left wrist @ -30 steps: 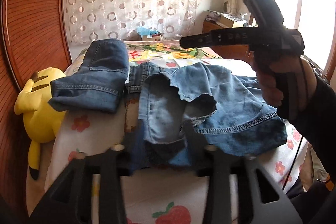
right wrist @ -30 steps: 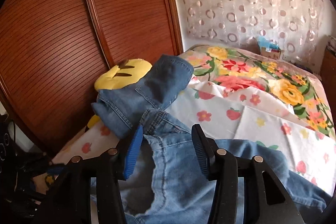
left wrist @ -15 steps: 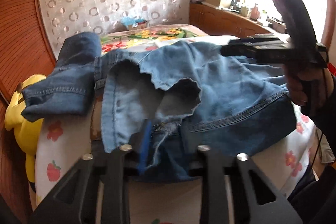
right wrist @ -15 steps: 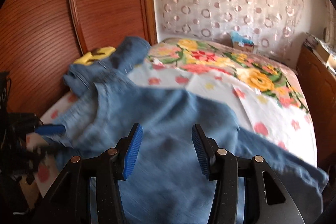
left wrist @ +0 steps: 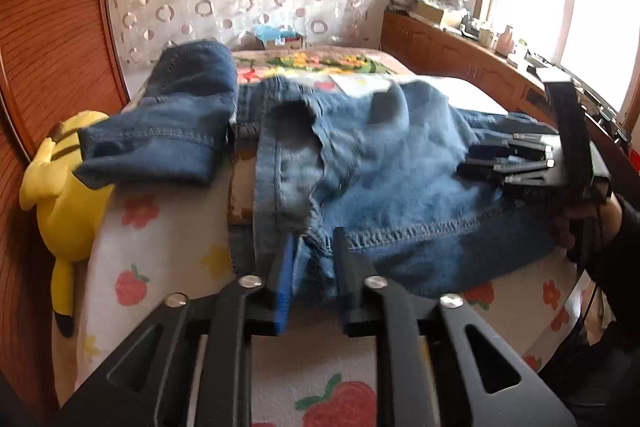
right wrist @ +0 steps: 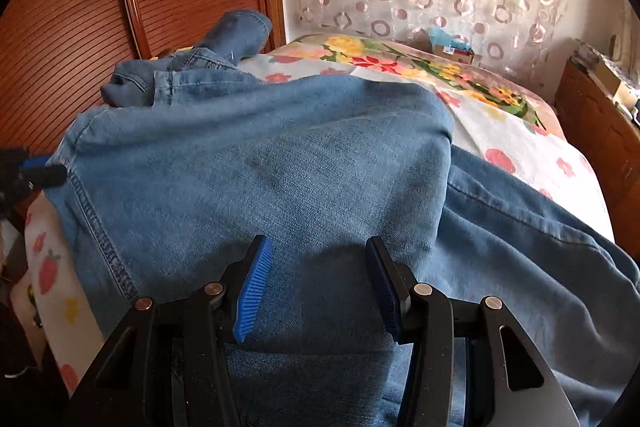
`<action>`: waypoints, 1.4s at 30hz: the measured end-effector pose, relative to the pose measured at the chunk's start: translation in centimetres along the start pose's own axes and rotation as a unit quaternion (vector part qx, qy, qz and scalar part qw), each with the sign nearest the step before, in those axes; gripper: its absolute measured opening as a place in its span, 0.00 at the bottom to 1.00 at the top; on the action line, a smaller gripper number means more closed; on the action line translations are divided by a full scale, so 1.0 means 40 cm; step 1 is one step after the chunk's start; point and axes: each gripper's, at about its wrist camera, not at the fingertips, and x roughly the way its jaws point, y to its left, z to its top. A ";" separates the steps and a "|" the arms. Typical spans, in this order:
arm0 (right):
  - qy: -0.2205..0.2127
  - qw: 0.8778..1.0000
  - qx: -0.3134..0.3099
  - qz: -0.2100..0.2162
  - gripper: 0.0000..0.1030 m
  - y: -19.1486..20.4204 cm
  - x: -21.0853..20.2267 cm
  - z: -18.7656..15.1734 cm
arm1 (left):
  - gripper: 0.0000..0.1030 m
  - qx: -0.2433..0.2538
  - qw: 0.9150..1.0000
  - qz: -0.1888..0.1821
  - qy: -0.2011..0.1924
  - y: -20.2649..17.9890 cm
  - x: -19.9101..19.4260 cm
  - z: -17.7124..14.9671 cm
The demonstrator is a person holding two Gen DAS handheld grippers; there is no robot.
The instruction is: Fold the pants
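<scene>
Lying across the near end of the bed (left wrist: 168, 255), the light-blue pants (left wrist: 384, 187) serve as the reference for all positions below. One section of the garment is folded over the rest, and its stitched hem runs along the edge nearest the foot of the bed. The left gripper (left wrist: 311, 279) sits at that near edge, at the seam by the open waist; its jaws have just been opening and now stand narrow, with a bunch of denim between the fingers. Whether the pads still press on the cloth cannot be told from the frames. The right gripper (right wrist: 318, 287) is positioned over the folded section, on the window side of the pants; its jaws are about half open, the blue ribbed pads (right wrist: 252, 291) stand clear of each other, and nothing is clamped between them. In the left wrist view the right gripper (left wrist: 508, 163) appears low over the denim, held by a hand (left wrist: 576, 223) in a dark sleeve. A second, darker pair of jeans (left wrist: 172, 131) lies folded beside the pants on the wardrobe side. A yellow plush toy (left wrist: 60, 195) hangs at the bed edge beyond those jeans, against the wooden wardrobe (right wrist: 80, 27). Behind the pants, a floral bedspread (right wrist: 440, 67) covers the far half of the bed.
</scene>
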 end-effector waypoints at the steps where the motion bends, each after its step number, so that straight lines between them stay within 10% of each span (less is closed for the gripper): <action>1: 0.000 1.000 0.001 0.000 0.49 0.002 -0.002 0.003 | 0.38 -0.001 1.000 0.001 -0.008 0.001 -0.008 0.008; 6: 0.001 1.000 0.005 0.001 0.51 0.006 -0.008 0.007 | 0.75 -0.005 0.999 0.017 -0.034 0.011 -0.033 0.052; 12: 0.001 1.000 0.005 0.002 0.52 -0.030 0.012 -0.017 | 0.76 -0.001 0.998 0.023 -0.050 0.004 -0.008 0.136; 19: -0.002 1.000 -0.008 -0.012 0.52 -0.030 0.011 -0.026 | 0.40 0.023 1.000 0.004 -0.014 -0.029 0.084 0.205; 30: -0.005 1.000 -0.015 -0.015 0.52 -0.040 -0.002 -0.040 | 0.32 0.024 0.997 0.017 0.067 -0.017 0.241 0.217; 33: -0.006 1.000 -0.015 -0.014 0.52 -0.045 -0.006 -0.043 | 0.09 0.034 0.998 0.013 0.051 -0.018 0.232 0.226; 42: -0.007 1.000 -0.018 -0.016 0.52 -0.054 -0.012 -0.053 | 0.08 0.019 0.999 0.035 0.025 0.055 0.205 0.340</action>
